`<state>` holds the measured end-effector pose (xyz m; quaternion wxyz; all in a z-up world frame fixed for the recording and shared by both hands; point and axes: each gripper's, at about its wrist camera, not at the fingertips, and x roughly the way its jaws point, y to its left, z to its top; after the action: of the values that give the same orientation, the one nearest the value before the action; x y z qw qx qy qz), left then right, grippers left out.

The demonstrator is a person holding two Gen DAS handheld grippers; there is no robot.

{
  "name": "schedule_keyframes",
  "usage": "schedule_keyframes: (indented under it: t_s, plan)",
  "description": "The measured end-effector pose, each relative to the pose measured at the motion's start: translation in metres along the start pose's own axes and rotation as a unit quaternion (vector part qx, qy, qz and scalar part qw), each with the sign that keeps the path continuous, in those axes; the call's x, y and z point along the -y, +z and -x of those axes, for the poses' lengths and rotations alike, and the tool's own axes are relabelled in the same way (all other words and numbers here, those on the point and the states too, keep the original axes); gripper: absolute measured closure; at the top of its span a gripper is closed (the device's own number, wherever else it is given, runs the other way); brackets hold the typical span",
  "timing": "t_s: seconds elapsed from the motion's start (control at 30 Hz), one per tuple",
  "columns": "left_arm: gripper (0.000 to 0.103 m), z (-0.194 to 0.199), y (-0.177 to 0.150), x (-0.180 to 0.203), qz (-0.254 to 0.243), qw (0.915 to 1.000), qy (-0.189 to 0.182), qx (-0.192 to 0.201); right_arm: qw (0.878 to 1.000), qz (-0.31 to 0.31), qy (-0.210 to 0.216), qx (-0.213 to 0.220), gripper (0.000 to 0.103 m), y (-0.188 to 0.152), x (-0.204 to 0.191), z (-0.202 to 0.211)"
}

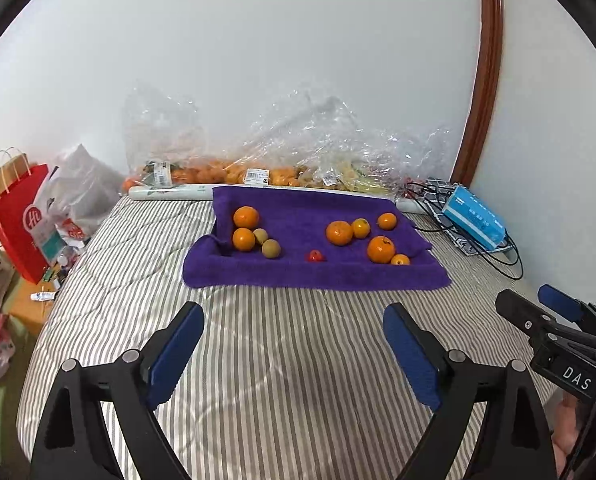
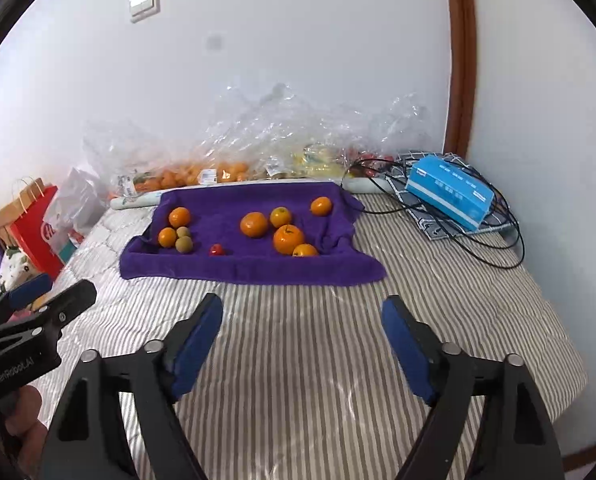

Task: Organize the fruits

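We get bright, even indoor light in both wrist views, hardly any hard shadows. The wall [image 1: 338,60] washes out a bit, the plastic bags [image 1: 298,136] throw glare, and the fisheye bends the wooden frame [image 2: 460,60]. Black vignette in every corner, slightly soft focus overall.

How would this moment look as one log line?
left gripper: open, empty | right gripper: open, empty | fruits: on purple towel | both above striped bed

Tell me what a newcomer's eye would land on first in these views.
The purple towel on the striped bed, dotted with oranges in two clusters, with a small red fruit between them. Then the open left gripper and right gripper in front, both empty.
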<state>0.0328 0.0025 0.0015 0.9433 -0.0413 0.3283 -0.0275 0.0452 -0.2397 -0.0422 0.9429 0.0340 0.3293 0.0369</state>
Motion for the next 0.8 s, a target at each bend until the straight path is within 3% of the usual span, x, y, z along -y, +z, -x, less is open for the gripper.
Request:
schedule_keyframes:
  t_s: [0.2, 0.8]
  plan:
    - [0.009, 0.025, -0.007, 0.004, 0.001, 0.9998, 0.008, 0.020, 0.999, 0.025, -0.024, 0.019, 0.007, -0.011, -0.005, 0.030]
    - [0.008, 0.049, -0.005, 0.012, -0.002, 0.9990, 0.022, 0.039, 0.999, 0.021, -0.020, 0.037, 0.007, -0.011, -0.004, 0.064]
